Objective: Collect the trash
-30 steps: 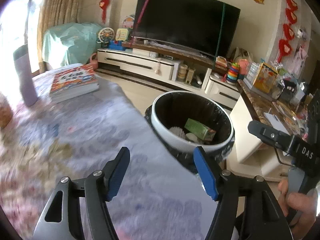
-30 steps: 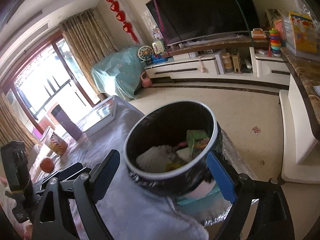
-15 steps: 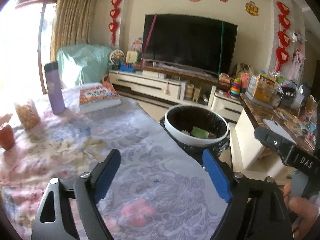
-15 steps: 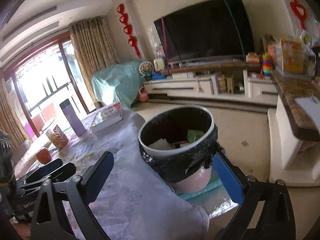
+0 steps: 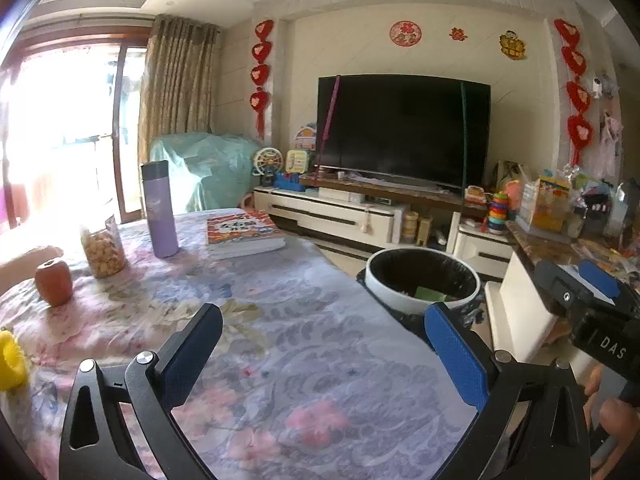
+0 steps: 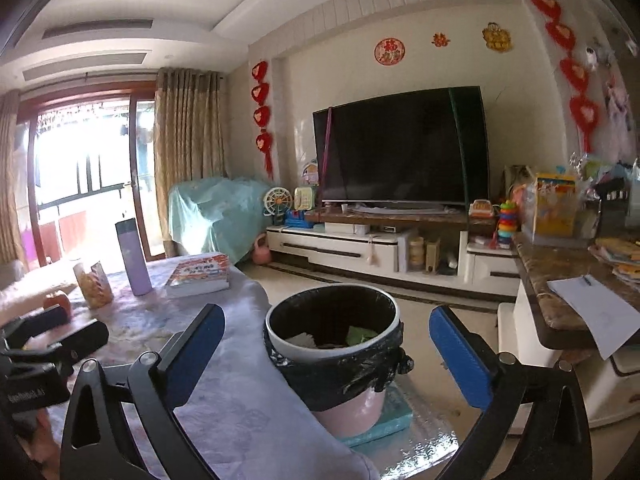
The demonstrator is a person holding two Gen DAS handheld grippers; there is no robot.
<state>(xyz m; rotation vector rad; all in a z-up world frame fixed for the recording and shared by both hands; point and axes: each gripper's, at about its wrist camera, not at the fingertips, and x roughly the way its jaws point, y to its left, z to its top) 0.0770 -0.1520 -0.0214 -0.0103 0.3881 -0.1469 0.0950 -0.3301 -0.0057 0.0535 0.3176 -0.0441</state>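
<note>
Beside the tabletop (image 5: 304, 344), both tools, left tool (image 5: 320, 344) and right tool (image 6: 326, 344), have just opened wide, holding nothing. Bin (image 6: 332, 336) trash looks light and crumply; pinch it gently.

From my right gripper (image 6: 326, 344) I look past blue pads spread wide; the jaws have just been opening and grip nothing. Framed between them, farther off, stands the trash bin (image 6: 334, 356), pink with a white rim and black liner, on a teal mat (image 6: 390, 416) beside the table's corner. Paper and a green scrap (image 6: 360, 334) lie inside. On the floral tablecloth (image 6: 240, 412) I see a book (image 6: 199, 274), purple flask (image 6: 133, 257) and snack bag (image 6: 93, 285). The left gripper (image 6: 52, 340) shows at far left.
</note>
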